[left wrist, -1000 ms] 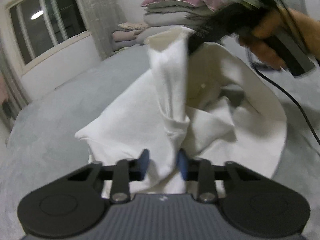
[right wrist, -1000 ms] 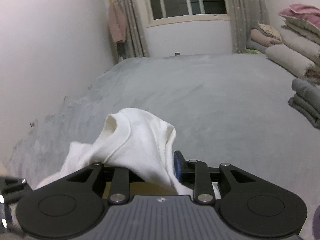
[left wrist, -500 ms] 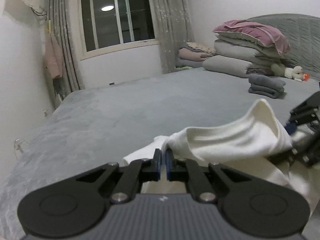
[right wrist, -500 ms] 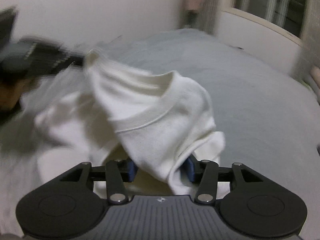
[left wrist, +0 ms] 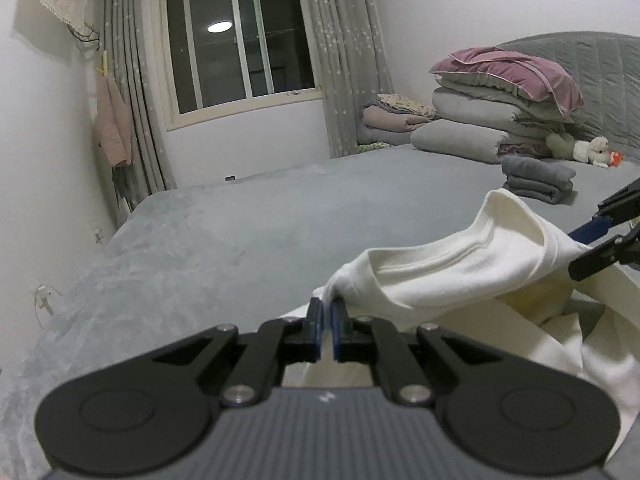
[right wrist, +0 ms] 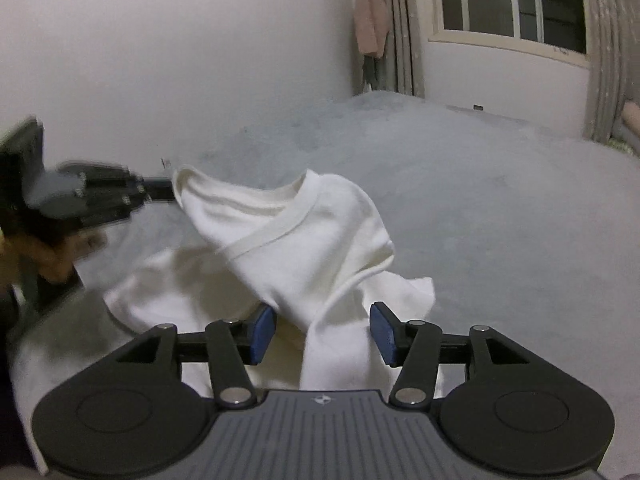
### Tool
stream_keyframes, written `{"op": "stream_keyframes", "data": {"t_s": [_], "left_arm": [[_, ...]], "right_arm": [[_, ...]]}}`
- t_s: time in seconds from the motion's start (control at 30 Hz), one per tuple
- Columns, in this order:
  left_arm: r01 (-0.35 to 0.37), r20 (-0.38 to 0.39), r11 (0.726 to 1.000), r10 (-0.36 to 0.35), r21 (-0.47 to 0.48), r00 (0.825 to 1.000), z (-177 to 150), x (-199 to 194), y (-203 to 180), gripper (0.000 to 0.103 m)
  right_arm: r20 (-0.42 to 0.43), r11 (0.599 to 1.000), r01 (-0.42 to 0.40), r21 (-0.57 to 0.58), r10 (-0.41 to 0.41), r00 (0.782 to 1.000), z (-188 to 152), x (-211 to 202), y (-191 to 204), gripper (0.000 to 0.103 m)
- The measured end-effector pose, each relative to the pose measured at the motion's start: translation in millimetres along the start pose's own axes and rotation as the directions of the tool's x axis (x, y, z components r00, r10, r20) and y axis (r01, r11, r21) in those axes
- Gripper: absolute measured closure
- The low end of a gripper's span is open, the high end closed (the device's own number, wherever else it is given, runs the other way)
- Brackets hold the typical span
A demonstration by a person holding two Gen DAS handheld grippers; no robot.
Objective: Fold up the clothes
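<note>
1. Left tongs (left wrist: 327,312): pressed nearly together, pinching a small bunch of the white T-shirt (left wrist: 460,268) at the shoulder end of its neckline.
2. Right tongs (right wrist: 322,330): spread to a medium gap, jaws just opened further; a hanging fold of the white T-shirt lies between the blue pads (right wrist: 262,330), touching neither in the right wrist view.
3. White T-shirt: lifted at the collar, ribbed neckline stretched between the two tongs; lower part draped in loose folds on the grey bed (left wrist: 260,232).
4. Left wrist view: right tongs visible at the right edge, beside the raised collar; contact with the cloth not discernible there.
5. Right wrist view: left tongs visible at the left, blurred, held by a hand (right wrist: 48,248), tips at the far collar corner.
6. Background on the bed: folded grey garment (left wrist: 538,178) well apart from the T-shirt; stack of bedding with a purple pillow (left wrist: 508,76) on top; plush toy (left wrist: 592,152) beside the stack.
7. Room: window (left wrist: 236,46) with grey curtains; pink garment (left wrist: 112,128) hanging at the left wall.
</note>
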State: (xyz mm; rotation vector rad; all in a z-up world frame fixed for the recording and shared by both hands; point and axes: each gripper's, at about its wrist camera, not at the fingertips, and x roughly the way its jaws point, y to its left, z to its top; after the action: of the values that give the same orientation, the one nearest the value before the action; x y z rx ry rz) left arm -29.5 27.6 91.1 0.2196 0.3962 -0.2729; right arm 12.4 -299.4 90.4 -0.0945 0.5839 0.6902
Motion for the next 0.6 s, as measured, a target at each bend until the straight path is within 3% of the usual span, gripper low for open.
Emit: {"op": "stream_keyframes", "data": {"t_s": [0.13, 0.23, 0.37, 0.53, 0.6], "left_arm": [[-0.007, 0.002, 1.000, 0.007, -0.015, 1.000, 0.7, -2.7, 6.9, 0.099], [-0.011, -0.004, 1.000, 0.011, -0.014, 1.000, -0.6, -0.8, 6.6, 0.099], [-0.009, -0.016, 1.000, 0.009, 0.007, 1.000, -3.6, 2.5, 0.6, 0.099], [-0.007, -0.015, 1.000, 0.007, 0.016, 1.000, -6.9, 3.0, -0.8, 0.099], [-0.013, -0.016, 1.000, 0.014, 0.012, 1.000, -7.8, 3.0, 0.3, 0.099]], "right_arm": [[0.062, 0.996, -0.069, 0.053, 0.066, 0.996, 1.6, -8.2, -8.5, 0.048], [0.082, 0.995, -0.064, 0.073, 0.058, 0.995, 2.7, -10.9, -12.1, 0.042], [0.000, 0.998, 0.036, 0.046, -0.036, 0.999, 0.3, 3.0, -12.2, 0.039], [-0.093, 0.998, 0.047, -0.037, -0.050, 0.994, -5.6, 29.7, 0.0, 0.040], [-0.099, 0.999, 0.033, -0.041, -0.037, 0.994, -4.2, 34.7, 2.5, 0.052]]}}
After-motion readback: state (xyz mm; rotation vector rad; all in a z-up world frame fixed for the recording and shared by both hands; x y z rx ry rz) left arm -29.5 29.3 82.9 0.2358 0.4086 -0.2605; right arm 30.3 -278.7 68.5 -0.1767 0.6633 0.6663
